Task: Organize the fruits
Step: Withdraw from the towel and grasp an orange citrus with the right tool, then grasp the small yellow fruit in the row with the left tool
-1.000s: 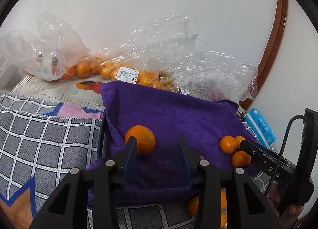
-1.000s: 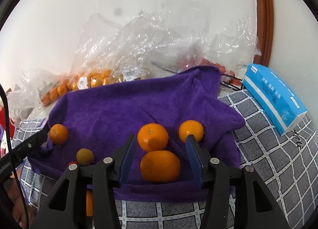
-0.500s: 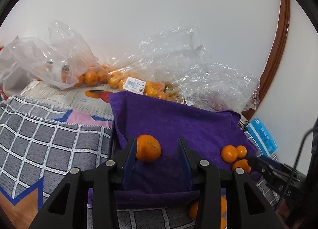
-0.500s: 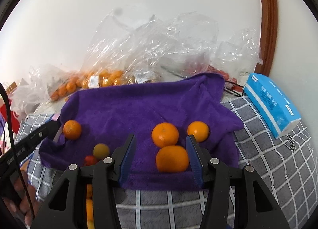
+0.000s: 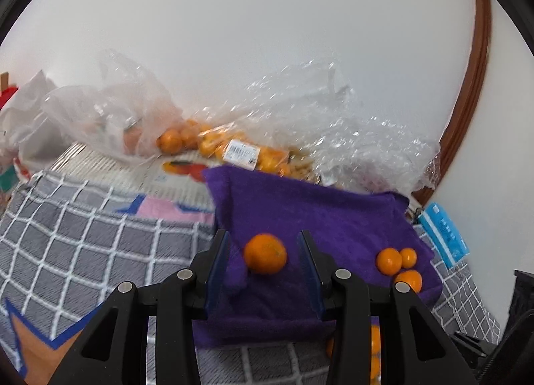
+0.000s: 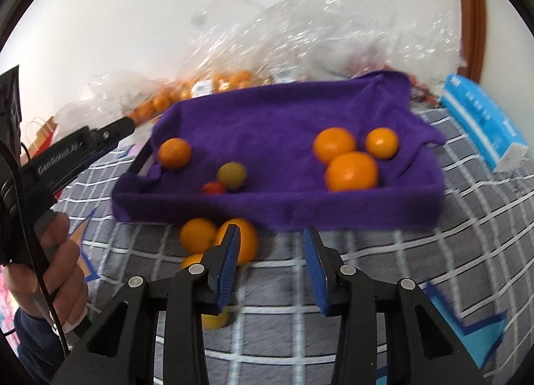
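Right gripper (image 6: 270,251), empty, jaws closing, hovers over loose oranges (image 6: 218,240) on the checked bedcover (image 6: 434,251); left gripper (image 5: 263,263) hangs unclenched above one orange (image 5: 265,253). Six fruits sit in the purple-towelled tray (image 6: 333,208); bagged oranges (image 5: 213,143) beyond await sorting.

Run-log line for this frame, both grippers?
left gripper: open, empty | right gripper: closing, nothing between | purple towel: oranges on it | loose oranges on blanket
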A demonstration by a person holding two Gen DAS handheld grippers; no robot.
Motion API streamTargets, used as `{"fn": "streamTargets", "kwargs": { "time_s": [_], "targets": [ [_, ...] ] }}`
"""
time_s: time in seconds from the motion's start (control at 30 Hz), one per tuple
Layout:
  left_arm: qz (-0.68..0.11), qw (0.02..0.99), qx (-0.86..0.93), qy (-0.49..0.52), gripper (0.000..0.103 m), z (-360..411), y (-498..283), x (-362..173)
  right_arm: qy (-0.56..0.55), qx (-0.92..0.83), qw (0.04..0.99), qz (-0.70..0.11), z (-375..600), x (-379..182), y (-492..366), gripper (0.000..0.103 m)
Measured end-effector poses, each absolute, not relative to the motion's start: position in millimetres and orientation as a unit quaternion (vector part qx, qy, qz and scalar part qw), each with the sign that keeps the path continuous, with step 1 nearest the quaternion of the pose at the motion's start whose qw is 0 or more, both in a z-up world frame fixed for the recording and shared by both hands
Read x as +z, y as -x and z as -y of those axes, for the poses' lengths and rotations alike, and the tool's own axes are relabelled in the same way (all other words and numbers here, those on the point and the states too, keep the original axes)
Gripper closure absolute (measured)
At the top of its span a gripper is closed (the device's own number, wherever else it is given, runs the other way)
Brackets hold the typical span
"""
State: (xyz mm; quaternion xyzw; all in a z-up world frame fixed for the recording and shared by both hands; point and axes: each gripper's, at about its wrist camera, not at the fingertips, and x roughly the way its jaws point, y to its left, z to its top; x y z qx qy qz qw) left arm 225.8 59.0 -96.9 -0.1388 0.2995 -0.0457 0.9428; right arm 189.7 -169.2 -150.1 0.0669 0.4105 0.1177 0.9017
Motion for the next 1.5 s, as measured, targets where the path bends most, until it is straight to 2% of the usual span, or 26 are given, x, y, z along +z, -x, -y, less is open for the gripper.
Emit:
{"fn": "streamTargets", "kwargs": {
  "time_s": [0.13,0.3,0.33,0.53,0.6,0.63,0.9,1.0,1.07,1.23,1.3,1.33,1.5],
  "targets": [
    [-0.325,0.937,-0.036,0.122,0.064,-68,-209,-100,-0.064,0.136,0.894,-0.422,155,-158,-193,0.064],
    [-0.343,0.932,-0.042,0.11,0.063,-82,-181,-109,-0.071,0.135,0.89,-0.43,151,-165,-199,0.072],
    [-0.345,0.931,-0.043,0.11,0.063,-83,-178,-111,-0.078,0.139,0.888,-0.431,153,-165,-199,0.075],
    [-0.374,0.922,-0.059,0.087,0.063,-76,-167,-121,-0.076,0.103,0.906,-0.404,175,-143,-183,0.077],
    [-0.383,0.919,-0.062,0.068,0.062,-69,-163,-127,-0.056,0.08,0.911,-0.401,185,-139,-174,0.085],
    [-0.386,0.918,-0.063,0.062,0.062,-66,-161,-132,-0.048,0.074,0.911,-0.403,189,-139,-171,0.085],
    [-0.432,0.898,-0.054,0.061,0.061,-61,-155,-155,-0.012,0.074,0.915,-0.396,192,-151,-161,0.085],
    [-0.432,0.899,-0.053,0.052,0.055,-60,-150,-155,0.029,0.064,0.922,-0.382,185,-153,-154,0.083],
    [-0.431,0.9,-0.053,0.043,0.055,-58,-147,-155,0.059,0.049,0.926,-0.369,182,-155,-150,0.071],
    [-0.427,0.902,-0.046,0.044,0.055,-54,-144,-154,0.089,0.006,0.924,-0.371,195,-168,-148,0.061],
    [-0.428,0.901,-0.05,0.052,0.055,-51,-147,-153,0.062,0.011,0.913,-0.402,206,-175,-157,0.066],
    [-0.429,0.9,-0.055,0.056,0.055,-48,-148,-152,0.043,0.022,0.906,-0.42,213,-179,-161,0.072],
    [-0.427,0.898,-0.093,0.06,0.055,-24,-148,-145,-0.021,0.032,0.909,-0.415,239,-176,-161,0.072]
  ]
}}
